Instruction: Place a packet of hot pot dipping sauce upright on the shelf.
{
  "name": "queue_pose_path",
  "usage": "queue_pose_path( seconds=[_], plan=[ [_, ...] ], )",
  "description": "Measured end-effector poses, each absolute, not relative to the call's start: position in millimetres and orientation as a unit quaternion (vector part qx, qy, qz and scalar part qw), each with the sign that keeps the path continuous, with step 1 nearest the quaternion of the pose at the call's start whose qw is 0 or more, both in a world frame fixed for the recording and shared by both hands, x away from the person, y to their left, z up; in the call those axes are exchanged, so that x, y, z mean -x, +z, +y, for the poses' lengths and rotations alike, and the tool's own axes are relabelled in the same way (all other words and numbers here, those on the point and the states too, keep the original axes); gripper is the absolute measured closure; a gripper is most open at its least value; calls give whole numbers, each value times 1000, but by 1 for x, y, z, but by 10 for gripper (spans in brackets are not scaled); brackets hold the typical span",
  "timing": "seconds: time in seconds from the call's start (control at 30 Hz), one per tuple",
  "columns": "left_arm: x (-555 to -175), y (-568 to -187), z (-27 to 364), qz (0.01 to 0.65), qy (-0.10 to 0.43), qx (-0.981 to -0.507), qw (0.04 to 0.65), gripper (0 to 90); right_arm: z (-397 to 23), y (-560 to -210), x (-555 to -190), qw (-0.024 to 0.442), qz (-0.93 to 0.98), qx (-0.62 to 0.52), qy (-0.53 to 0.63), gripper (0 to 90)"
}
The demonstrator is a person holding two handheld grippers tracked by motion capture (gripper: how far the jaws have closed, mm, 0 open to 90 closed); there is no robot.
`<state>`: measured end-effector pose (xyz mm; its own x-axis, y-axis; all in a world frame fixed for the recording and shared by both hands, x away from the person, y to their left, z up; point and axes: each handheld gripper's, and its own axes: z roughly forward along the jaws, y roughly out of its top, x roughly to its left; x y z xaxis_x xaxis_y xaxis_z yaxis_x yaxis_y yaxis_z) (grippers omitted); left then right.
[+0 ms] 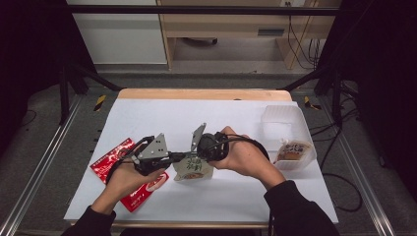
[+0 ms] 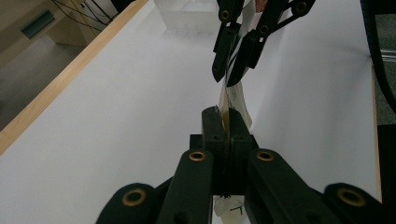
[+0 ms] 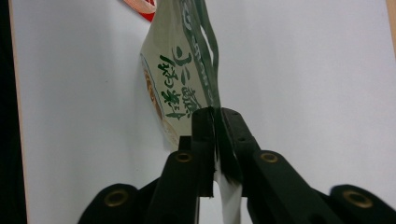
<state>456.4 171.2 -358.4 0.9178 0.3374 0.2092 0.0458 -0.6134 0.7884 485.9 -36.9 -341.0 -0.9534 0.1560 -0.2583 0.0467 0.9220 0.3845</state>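
Your right gripper [image 3: 215,116] has its jaws clamped on the top seam of the pale green snack pouch [image 3: 180,79], the seal pinched flat between the pads with printed film fanning out beyond the tips. Your left gripper [image 2: 227,122] is likewise closed tight on the same pouch's upper edge, facing the right one; in the left gripper view the other jaws hang just ahead of yours, gripping the film a little farther along. Both grips sit side by side on one seam, so this looks like a tear-open step. To do it well, keep both pinches firm and close together, then pull one hand toward you and the other away so the film shears between the tips rather than stretching. Keep the pouch upright, its body hanging below your jaws just over the white table [image 1: 162,118]. The red packet [image 1: 110,162] lies under your left hand, and the clear plastic container [image 1: 282,120] sits well off beyond your right hand
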Motion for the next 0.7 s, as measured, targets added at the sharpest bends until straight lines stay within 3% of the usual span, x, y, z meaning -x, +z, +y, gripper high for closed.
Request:
queue_pose_path(
  seconds=[0.1,0.17,0.2,0.27,0.3,0.33,0.37,0.5,0.7],
  plan=[
    [-457,-361,173,117,169,-880,429,819,-37,-342,-486,141,970,-50,191,894],
    [-457,-361,174,126,174,-877,431,631,-38,-342,-487,142,969,-53,195,897],
    [-457,-361,176,132,174,-875,432,631,-38,-342,-487,142,969,-53,195,897],
    [-458,-365,185,156,175,-868,438,387,-38,-342,-488,145,969,-55,194,900],
    [-458,-365,185,156,175,-868,438,337,-38,-342,-488,145,969,-55,194,900],
    [-458,-368,187,161,174,-866,440,337,-38,-342,-489,145,968,-58,195,900],
    [-461,-377,196,181,178,-864,435,268,-39,-341,-489,146,967,-59,199,900],
    [-467,-391,209,216,171,-860,429,171,-42,-336,-490,146,966,-60,203,900],
    [-473,-413,228,264,151,-856,419,99,-49,-328,-491,155,966,-59,199,900]
  ],
)
